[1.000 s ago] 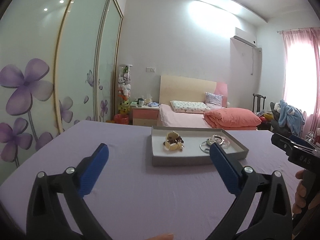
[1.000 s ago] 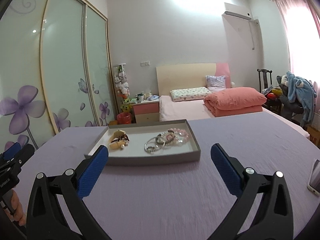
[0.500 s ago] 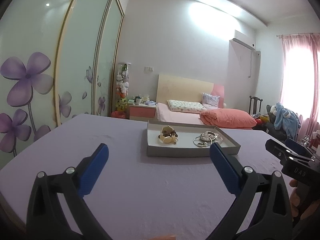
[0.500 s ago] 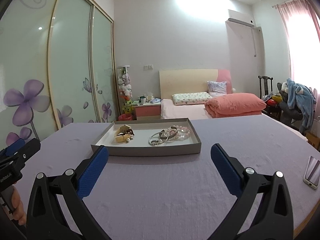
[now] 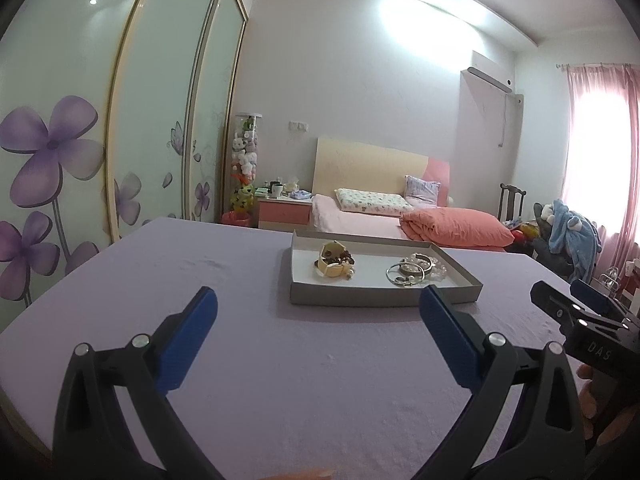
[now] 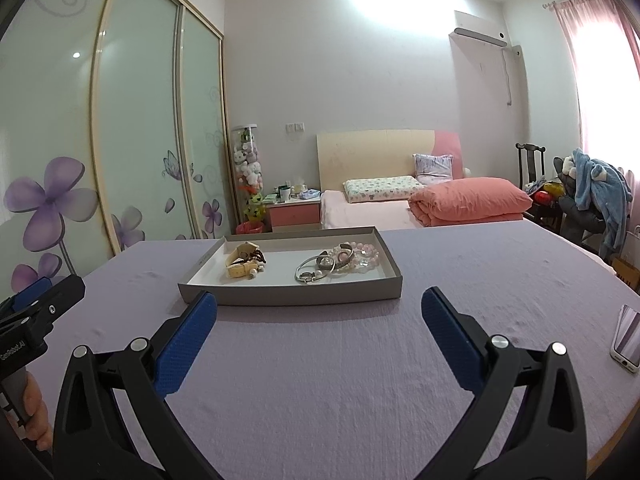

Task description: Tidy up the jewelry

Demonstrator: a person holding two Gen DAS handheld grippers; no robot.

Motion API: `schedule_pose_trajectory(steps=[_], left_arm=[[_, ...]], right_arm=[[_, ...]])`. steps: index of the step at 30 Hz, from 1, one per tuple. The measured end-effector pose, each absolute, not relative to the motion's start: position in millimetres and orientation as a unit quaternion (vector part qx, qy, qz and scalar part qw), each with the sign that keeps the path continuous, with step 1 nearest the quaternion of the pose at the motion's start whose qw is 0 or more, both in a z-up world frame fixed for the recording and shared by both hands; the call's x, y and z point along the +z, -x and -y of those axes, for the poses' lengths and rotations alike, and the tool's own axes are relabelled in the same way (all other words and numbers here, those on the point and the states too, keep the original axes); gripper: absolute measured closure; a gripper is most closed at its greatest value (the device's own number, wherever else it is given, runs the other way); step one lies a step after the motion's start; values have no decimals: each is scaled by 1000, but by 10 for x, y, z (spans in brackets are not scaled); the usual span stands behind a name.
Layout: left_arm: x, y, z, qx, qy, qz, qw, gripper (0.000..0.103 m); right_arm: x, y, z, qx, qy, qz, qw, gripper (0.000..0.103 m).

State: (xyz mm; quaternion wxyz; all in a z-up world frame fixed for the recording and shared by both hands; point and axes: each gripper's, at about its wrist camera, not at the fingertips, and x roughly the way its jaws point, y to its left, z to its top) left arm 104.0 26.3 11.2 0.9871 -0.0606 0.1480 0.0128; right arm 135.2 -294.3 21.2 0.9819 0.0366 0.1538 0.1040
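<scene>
Matt cardboard tray, shiny metal bangles, rough cloth tbl cover.

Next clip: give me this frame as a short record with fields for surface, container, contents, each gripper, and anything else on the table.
surface: table under a lilac cloth
container: shallow grey tray, open, no lid seen
contents left: cream-yellow strap with dark beads
contents right: silver bangles and pink bead bracelets, piled together
left gripper: open, empty, short of the tray
right gripper: open, empty, short of the tray
other: phone near the table's right edge
task state: no jewelry picked up yet
</scene>
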Motion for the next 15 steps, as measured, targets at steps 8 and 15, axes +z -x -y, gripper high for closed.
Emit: schedule_pose_trajectory(steps=[8,15], left_arm=[[126,-1052,-226,10,60,-147,987,4],[120,-1063,-209,9,60,-149,987,4]], right_arm=[[199,-1348,2942,104,-37,-154,982,2],[160,-1346,2922,107,-37,-158,981,2]])
